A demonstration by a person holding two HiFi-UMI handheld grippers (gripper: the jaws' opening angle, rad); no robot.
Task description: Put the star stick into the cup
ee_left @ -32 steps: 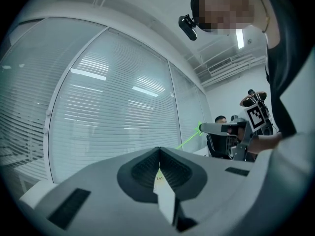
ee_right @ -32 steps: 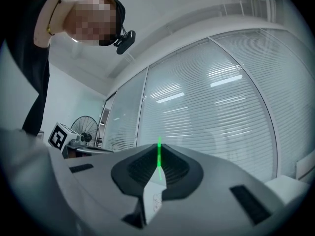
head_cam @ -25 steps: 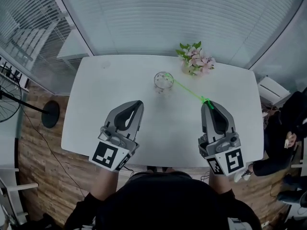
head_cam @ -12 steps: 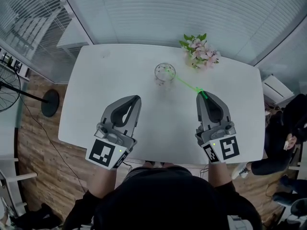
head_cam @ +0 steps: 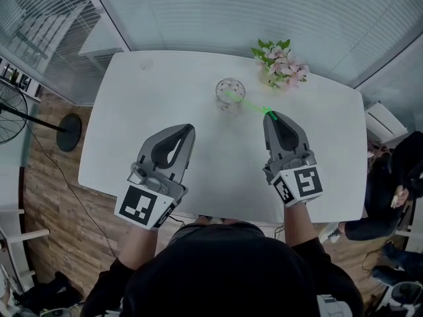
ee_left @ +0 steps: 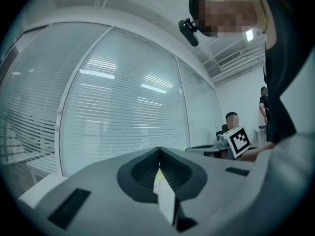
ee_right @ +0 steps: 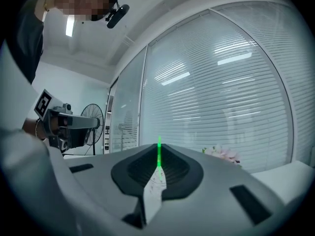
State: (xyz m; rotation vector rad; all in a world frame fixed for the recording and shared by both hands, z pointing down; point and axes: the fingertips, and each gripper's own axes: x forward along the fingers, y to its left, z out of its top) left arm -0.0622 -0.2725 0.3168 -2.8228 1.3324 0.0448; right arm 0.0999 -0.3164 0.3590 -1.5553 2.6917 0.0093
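A clear glass cup [head_cam: 229, 93] stands on the white table [head_cam: 132, 131], toward the far middle. The green star stick [head_cam: 250, 105] runs from my right gripper [head_cam: 269, 114] up and left, its far end over the cup's mouth. My right gripper is shut on the stick; in the right gripper view the green stick [ee_right: 159, 154] rises from between the closed jaws. My left gripper [head_cam: 187, 130] hovers over the table's near left, shut, with nothing held; in the left gripper view its jaws [ee_left: 158, 151] meet.
A bunch of pink flowers [head_cam: 283, 67] lies at the table's far right. A standing fan [head_cam: 20, 114] is on the wooden floor at left. A seated person [head_cam: 396, 183] is at the right edge. Glass walls with blinds enclose the far side.
My right gripper has carried the stick left and toward the cup; the stick's far end now lies over the cup's mouth. My left gripper has barely moved.
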